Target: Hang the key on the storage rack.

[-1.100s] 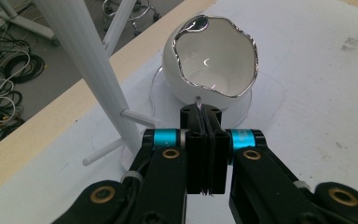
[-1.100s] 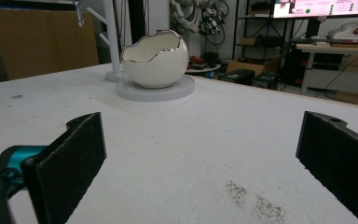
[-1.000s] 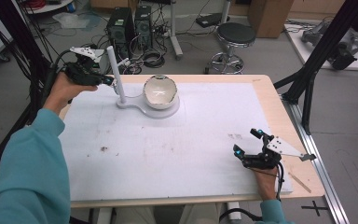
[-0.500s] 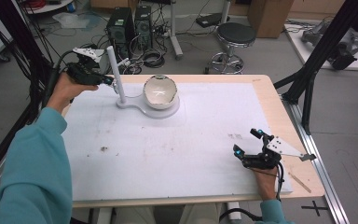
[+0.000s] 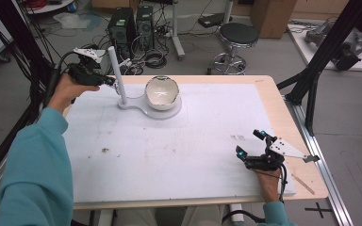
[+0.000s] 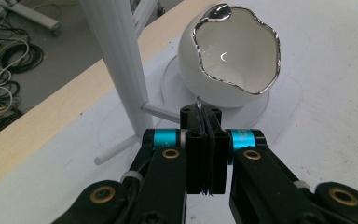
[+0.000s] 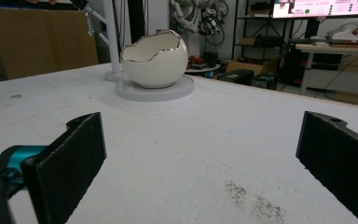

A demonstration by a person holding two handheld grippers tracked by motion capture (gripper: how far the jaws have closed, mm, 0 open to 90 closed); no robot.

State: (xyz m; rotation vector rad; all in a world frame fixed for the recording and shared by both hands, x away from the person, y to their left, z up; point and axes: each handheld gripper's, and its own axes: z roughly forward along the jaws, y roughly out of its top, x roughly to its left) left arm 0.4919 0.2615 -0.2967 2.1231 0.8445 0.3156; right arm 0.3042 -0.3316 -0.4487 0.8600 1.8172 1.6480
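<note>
Pinching thin wire (image 6: 199,103), left gripper (image 6: 203,122), eggshell bowl (image 6: 230,56)

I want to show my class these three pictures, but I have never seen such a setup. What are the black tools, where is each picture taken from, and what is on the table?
A person holds a hand-worked gripper in each hand. The high view looks down on the table; the other two come from cameras riding on each gripper.

The left gripper is shut on something thin and shiny, too small to identify, beside a white post. The right gripper rests open near the table's right front.

On the white mat stands a white eggshell-shaped bowl with a silvery jagged rim, on a round base joined to the post.
</note>
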